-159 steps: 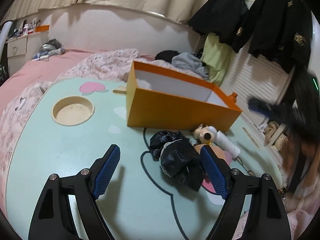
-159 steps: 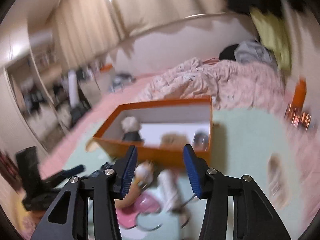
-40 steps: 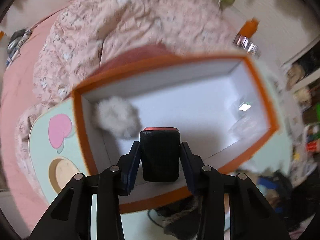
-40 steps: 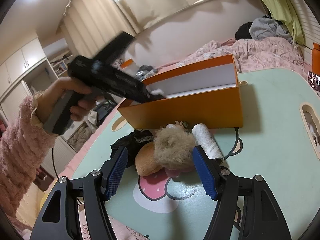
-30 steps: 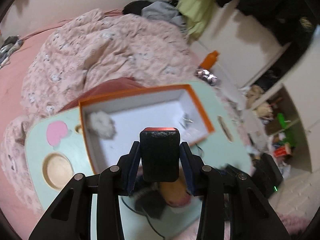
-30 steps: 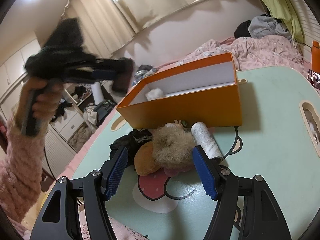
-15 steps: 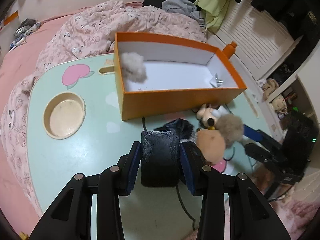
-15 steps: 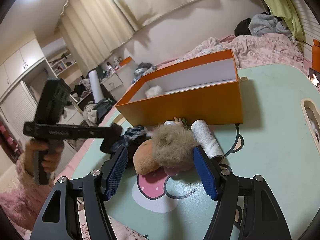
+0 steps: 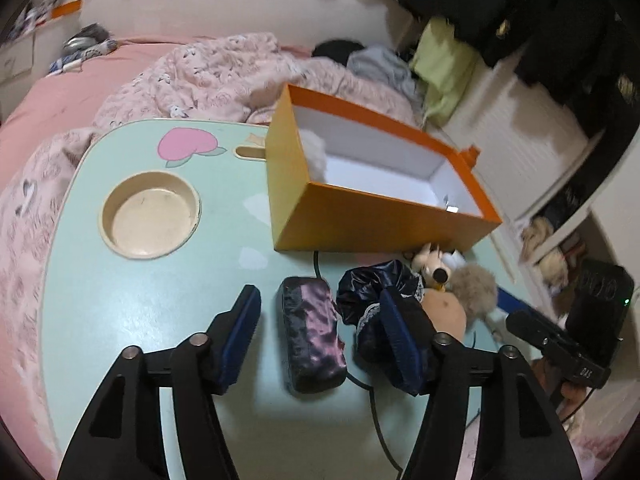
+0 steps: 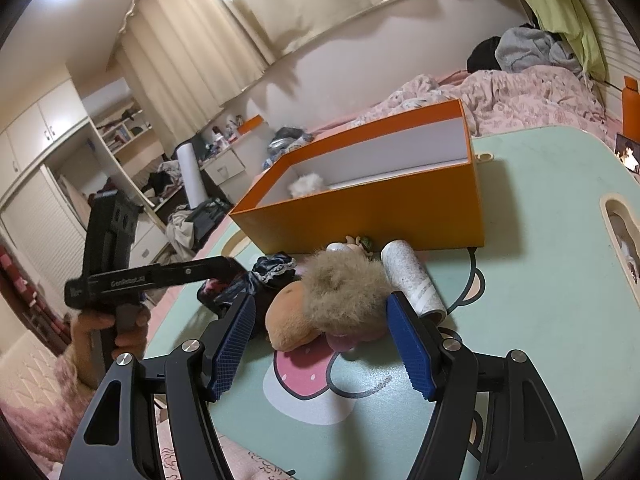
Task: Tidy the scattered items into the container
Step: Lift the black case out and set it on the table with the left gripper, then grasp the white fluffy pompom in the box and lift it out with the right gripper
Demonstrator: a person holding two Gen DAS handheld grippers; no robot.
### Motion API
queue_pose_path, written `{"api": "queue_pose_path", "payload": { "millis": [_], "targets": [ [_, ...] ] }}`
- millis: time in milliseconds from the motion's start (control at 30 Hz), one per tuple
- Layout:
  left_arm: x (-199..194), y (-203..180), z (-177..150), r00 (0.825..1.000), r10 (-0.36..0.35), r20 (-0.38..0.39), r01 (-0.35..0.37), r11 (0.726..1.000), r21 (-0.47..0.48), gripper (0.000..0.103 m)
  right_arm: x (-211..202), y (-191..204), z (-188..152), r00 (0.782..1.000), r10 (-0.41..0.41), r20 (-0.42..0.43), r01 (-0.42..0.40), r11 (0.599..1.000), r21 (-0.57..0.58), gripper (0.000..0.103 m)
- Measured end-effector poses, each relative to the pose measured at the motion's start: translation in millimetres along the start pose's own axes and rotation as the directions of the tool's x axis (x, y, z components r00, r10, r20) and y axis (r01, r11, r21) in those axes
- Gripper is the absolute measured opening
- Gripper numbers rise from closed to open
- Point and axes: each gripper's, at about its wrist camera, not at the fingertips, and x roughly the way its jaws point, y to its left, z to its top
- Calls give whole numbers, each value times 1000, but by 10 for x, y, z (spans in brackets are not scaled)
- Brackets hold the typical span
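An orange box (image 9: 360,216) with white inside stands on the mint table (image 9: 160,300), holding a white fluffy ball (image 9: 316,152). My left gripper (image 9: 320,300) points down at the table with its jaws opening. A dark satin pouch (image 9: 312,332) lies on the table between the pads, which stand clear of it. Right of it sit a black frilly cloth (image 9: 376,288), a small toy dog (image 9: 434,264) and a brown furry plush (image 10: 332,292). My right gripper (image 10: 320,320) is open just short of the plush. A white roll (image 10: 412,280) lies beside the plush.
A round cup recess (image 9: 150,216) is sunk into the table's left side, and a slot (image 10: 620,232) near its right edge. A bed with a pink quilt (image 9: 200,76) lies behind the box. A hand (image 10: 108,328) holds the left gripper's handle at left.
My left gripper came down from above the box to the table in front of it with the dark pouch, then opened and left the pouch lying there. The right gripper stayed still.
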Motion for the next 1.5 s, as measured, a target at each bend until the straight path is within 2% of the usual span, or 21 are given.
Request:
{"api": "queue_pose_path", "payload": {
  "millis": [167, 267, 367, 433, 500, 567, 633, 733, 867, 933, 1000, 1067, 1100, 1200, 1400, 1500],
  "targets": [
    [82, 91, -106, 999, -9, 36, 11, 1000, -29, 63, -80, 141, 174, 999, 22, 37, -20, 998, -53, 68],
    [38, 147, -176, 995, -46, 91, 51, 997, -52, 63, -32, 348, 469, 998, 39, 40, -35, 995, -98, 68],
    [-44, 178, -241, 986, -73, 150, 84, 994, -70, 63, 246, 553, 891, 1000, -17, -24, 14, 994, -109, 68],
    [-86, 168, -264, 981, -65, 185, 78, 995, -64, 63, 618, 637, 1180, 990, -72, -121, 59, 992, -111, 68],
    [-111, 149, -273, 977, -48, 210, 60, 997, -55, 65, 998, 679, 1349, 968, -113, -224, 83, 987, -138, 68],
    [-108, 133, -272, 976, -31, 215, 42, 998, -47, 65, 1442, 689, 1444, 927, -156, -342, 99, 979, -179, 68],
    [-94, 134, -270, 977, -29, 213, 40, 998, -46, 65, 1773, 614, 1506, 899, -184, -397, 132, 979, -155, 68],
    [-85, 159, -264, 977, -40, 211, 53, 997, -54, 65, 2070, 504, 1508, 865, -232, -445, 179, 971, -159, 67],
    [-107, 184, -282, 975, -63, 211, 78, 995, -64, 65, 2357, 522, 1462, 792, -353, -498, 218, 926, -308, 65],
    [-102, 186, -283, 975, -68, 211, 85, 994, -68, 65, 2451, 566, 1420, 775, -386, -501, 206, 903, -377, 63],
    [-95, 172, -286, 976, -68, 207, 83, 994, -65, 65, 2507, 586, 1389, 769, -402, -497, 188, 886, -425, 57],
    [-98, 153, -294, 977, -64, 205, 77, 995, -58, 65, 2580, 615, 1326, 758, -411, -506, 162, 871, -465, 26],
    [-100, 146, -297, 977, -63, 204, 75, 996, -53, 65, 2620, 591, 1318, 756, -411, -509, 156, 869, -470, 27],
    [-102, 133, -309, 977, -62, 202, 73, 996, -46, 65, 2584, 600, 1329, 778, -389, -494, 147, 876, -459, 26],
    [-114, 162, -314, 975, -66, 213, 81, 995, -63, 65, 2115, 661, 1476, 867, -317, -385, 150, 902, -406, 26],
    [-115, 187, -319, 974, -64, 217, 82, 994, -73, 65, 1648, 706, 1494, 917, -270, -295, 147, 913, -379, 26]
  ]
}}
